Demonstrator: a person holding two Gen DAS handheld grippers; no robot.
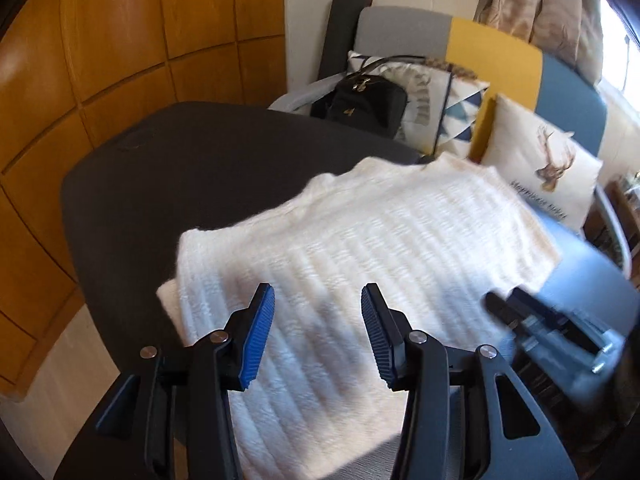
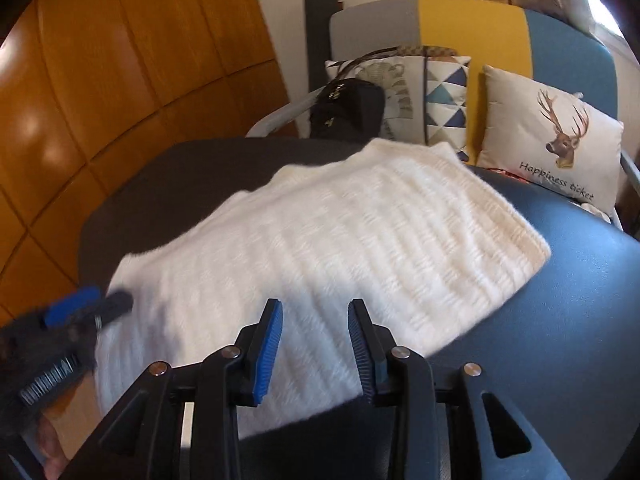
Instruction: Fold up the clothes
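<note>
Dark table (image 1: pixel 168 184) surface: the folded white sweater (image 1: pixel 340 248) lies ahead of and beneath both my claws. My left gripper (image 1: pixel 318 330) and right gripper (image 2: pixel 314 346) stand spread, pinching nothing.

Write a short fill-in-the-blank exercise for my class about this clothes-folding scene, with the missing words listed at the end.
1. The white ribbed knitted sweater lies folded on the dark round ____.
2. The cream cushion behind it shows the head of a ____.
3. Between the blue pads of the left gripper there is ____ held.
4. The small handbag on the sofa is ____ in colour.

Missing words: table; deer; nothing; black
</note>
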